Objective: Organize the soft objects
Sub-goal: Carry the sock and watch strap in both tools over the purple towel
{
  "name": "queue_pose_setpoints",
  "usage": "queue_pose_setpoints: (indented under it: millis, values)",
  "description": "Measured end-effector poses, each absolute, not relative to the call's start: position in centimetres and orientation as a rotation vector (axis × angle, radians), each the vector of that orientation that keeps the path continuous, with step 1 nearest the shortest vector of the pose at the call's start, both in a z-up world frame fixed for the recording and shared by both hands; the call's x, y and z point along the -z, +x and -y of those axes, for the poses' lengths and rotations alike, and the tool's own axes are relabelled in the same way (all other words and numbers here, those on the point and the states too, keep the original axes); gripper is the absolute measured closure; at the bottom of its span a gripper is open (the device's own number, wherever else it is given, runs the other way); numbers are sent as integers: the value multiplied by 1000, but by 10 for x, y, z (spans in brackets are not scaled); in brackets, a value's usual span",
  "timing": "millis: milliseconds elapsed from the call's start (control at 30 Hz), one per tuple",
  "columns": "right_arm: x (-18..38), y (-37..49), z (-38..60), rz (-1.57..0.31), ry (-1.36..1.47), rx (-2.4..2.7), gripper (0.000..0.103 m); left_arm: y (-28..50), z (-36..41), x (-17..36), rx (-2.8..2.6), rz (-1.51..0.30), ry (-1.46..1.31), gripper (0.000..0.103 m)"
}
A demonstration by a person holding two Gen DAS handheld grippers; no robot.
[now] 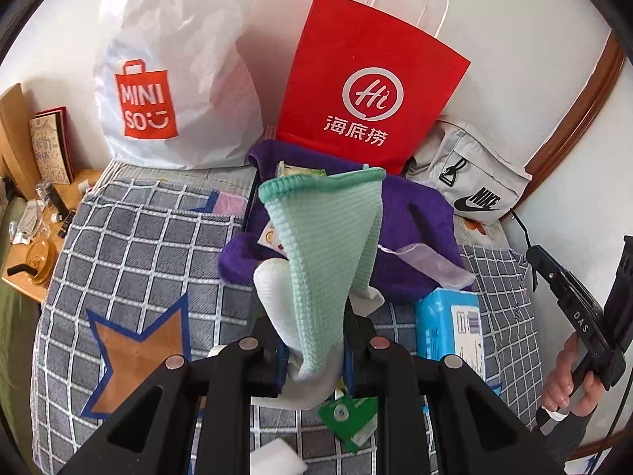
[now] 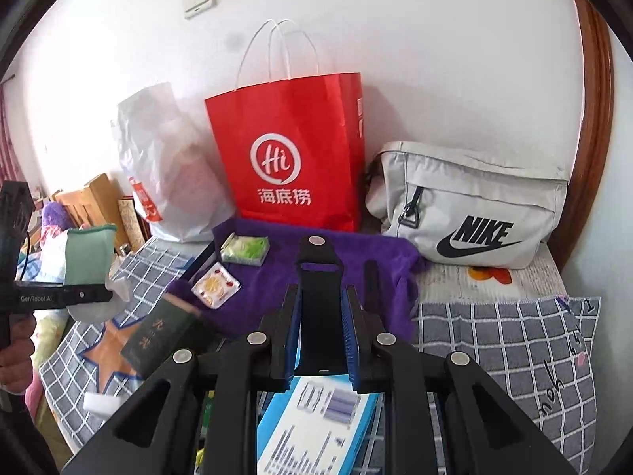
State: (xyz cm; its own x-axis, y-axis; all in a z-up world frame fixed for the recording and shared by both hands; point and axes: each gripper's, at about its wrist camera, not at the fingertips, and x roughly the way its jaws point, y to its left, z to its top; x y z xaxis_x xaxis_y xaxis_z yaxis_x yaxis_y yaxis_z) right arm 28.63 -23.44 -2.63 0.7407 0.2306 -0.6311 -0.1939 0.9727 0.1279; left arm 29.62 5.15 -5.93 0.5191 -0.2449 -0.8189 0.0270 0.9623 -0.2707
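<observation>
Mint-green knitted cloth [image 1: 316, 261], bundled with a white soft piece, hangs at the centre of the left wrist view, above the checked bedspread [image 1: 130, 245]. Going left to right from there:

At 11 o'clock a white plastic shopping bag [image 1: 174, 79] slumps against the wall. It looks stuffed already, so it may serve as a place for soft things.

In the middle, the left gripper [image 1: 316, 336] has its jaws clamped on the lower end of the cloth bundle. The pinch sits low on the fabric, so the rest fans upward and outward. The cloth is clear of the bed, probably so that it can be carried without dragging.

Behind it, at 12 to 1 o'clock, a red paper bag [image 1: 368, 99] stands upright with its mouth open, propped by the wall. A purple towel [image 1: 411, 213] lies spread at its foot, with small packets resting on it.

At 2 o'clock a grey sports bag [image 1: 470, 182] leans in the corner. At 4 o'clock a blue pack [image 1: 447, 324] lies flat on the bedspread.

At 3 to 4 o'clock a hand [image 1: 569, 380] carries the right gripper [image 2: 322, 293]. In its own view, the blue pads flank a flat black piece. Whether that piece is gripped or belongs to the tool cannot be told. It points toward the towel, well apart from the cloth.
</observation>
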Motion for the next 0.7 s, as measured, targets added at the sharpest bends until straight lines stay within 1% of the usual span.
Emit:
queue_pose_setpoints:
  millis: [367,700]
  values:
    - [46,351,242,-715,87,-211,83,343,-51,72,165,-1050,-223,83]
    - [49,397,240,-718,130,-231,83,386,-37,86,187,-1077,-207,83]
